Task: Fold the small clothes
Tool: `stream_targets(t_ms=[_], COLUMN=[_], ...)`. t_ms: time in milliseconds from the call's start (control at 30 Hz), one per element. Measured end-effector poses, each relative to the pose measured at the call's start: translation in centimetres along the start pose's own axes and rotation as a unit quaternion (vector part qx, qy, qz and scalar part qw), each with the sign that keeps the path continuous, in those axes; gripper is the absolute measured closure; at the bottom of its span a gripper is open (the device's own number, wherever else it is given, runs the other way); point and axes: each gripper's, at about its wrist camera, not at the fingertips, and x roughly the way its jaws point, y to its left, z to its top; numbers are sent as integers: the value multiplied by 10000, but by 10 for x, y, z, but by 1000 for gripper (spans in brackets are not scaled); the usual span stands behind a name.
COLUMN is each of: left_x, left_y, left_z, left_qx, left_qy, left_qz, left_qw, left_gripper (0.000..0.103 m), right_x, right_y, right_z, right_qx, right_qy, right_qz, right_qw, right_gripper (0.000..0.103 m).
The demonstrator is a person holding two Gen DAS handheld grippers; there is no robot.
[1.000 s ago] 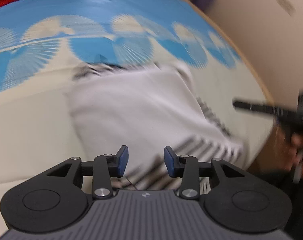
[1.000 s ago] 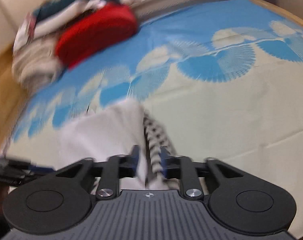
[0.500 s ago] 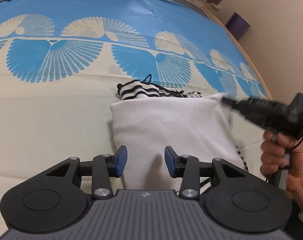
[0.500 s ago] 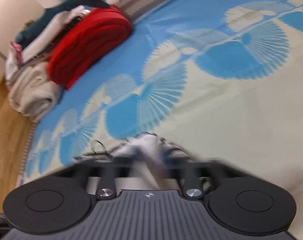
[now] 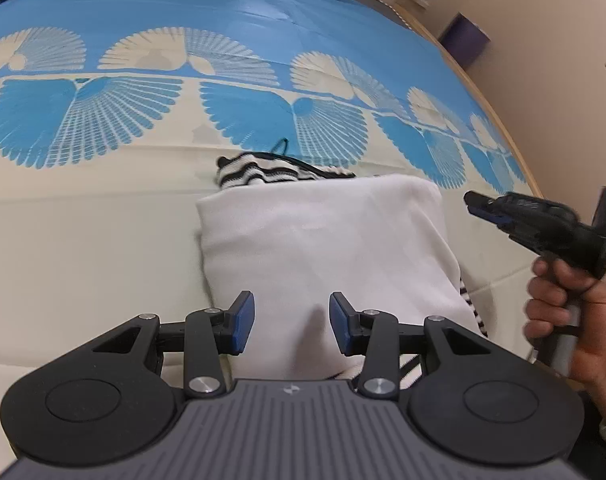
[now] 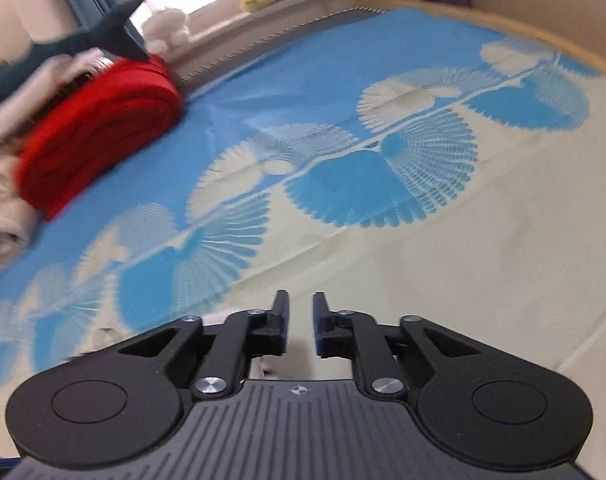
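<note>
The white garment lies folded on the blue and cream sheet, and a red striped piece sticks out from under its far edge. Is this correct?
Not quite. In the left wrist view, the piece sticking out from under the far edge of the white garment is black and white striped, not red. The rest holds: the garment lies folded on the blue and cream sheet.

The right tongs [image 6: 301,322] have let go of the white garment [image 5: 327,248], apparently lifting clear.

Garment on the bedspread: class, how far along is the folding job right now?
Done: the white garment lies folded over, striped edges showing beyond it. In hand: nothing; the left gripper is open over its near edge, and the right gripper hangs beside it, empty. Left: possibly another fold, then setting it aside.
</note>
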Motion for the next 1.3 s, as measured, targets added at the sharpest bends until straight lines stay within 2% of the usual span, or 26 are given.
stream_targets(t_ms=[67,133,167,233,267,333,367,400,433,500,567,600,667,733,767,833,933,967,1100,1133,1167,1200,1233,1267,1300], left_x=[2,3,3,3,4,5,6,7,8,10,12,13,17,27,33,45,61,64,78,79,79,79,78,73,67], left_y=[-4,-5,-5,-3,-1,1,1,1,2,3,6,8,14,22,25,33,42,44,49,48,47,45,41,34,27], left_z=[-1,-1,-1,1,1,3,3,4,4,5,6,7,8,8,8,5,1,-1,0,1,1,2,4,8,11], left_qx=[71,69,35,-84,-158,-228,-252,-269,-286,-343,-471,-569,-788,-1037,-1146,-1322,-1666,-1733,-1940,-1882,-1802,-1696,-1526,-1245,-1003], left_qy=[12,-1,-35,-84,-93,-91,-92,-83,-72,-69,-96,-115,-117,-22,71,180,306,260,376,358,336,313,242,102,-93], left_qz=[27,59,74,105,118,156,180,189,197,219,253,283,342,340,312,120,-114,-301,-486,-512,-494,-444,-373,-239,-139], left_qw=[10000,10000,10000,9999,9998,9996,9995,9994,9994,9991,9985,9979,9962,9940,9929,9910,9855,9841,9791,9801,9818,9840,9873,9919,9948], left_gripper=[58,58,58,58,58,58,58,58,56,51,36,32,26,26,26,21,19,19,18,20,27,34,51,64,67], right_x=[-14,-31,-36,-37,-35,-27,-25,-25,-27,-30,-35,-38,-39,-35,-29,-12,14,22,39,39,41,40,41,38,36], right_y=[1,11,16,21,23,27,27,25,23,15,11,10,5,-1,-3,-6,-7,-7,-7,-5,-3,0,3,6,11], right_z=[-4,-13,-19,-38,-48,-81,-94,-101,-100,-87,-74,-69,-56,-46,-44,-42,-46,-50,-51,-52,-51,-52,-51,-50,-49], right_qx=[-373,-1012,-1261,-1729,-2001,-2925,-3320,-3540,-3543,-3179,-2871,-2744,-2350,-1950,-1815,-1582,-1423,-1373,-1190,-1155,-1100,-1041,-981,-1015,-1105], right_qy=[159,307,486,1201,1541,2217,2380,2456,2450,2392,2151,1956,1618,1407,1426,1635,1934,2023,2205,2195,2182,2188,2163,2102,2008], right_qz=[576,1043,1323,1701,1655,1220,1031,924,905,932,1035,1103,1142,997,889,740,414,404,515,562,660,761,819,800,832], right_qw=[9975,9889,9820,9627,9533,9222,9069,8977,8979,9127,9277,9351,9516,9655,9689,9710,9699,9688,9667,9671,9674,9672,9679,9691,9698], right_gripper=[87,87,84,73,73,73,73,73,73,72,72,69,58,34,32,32,32,32,32,38,45,64,78,82,88])
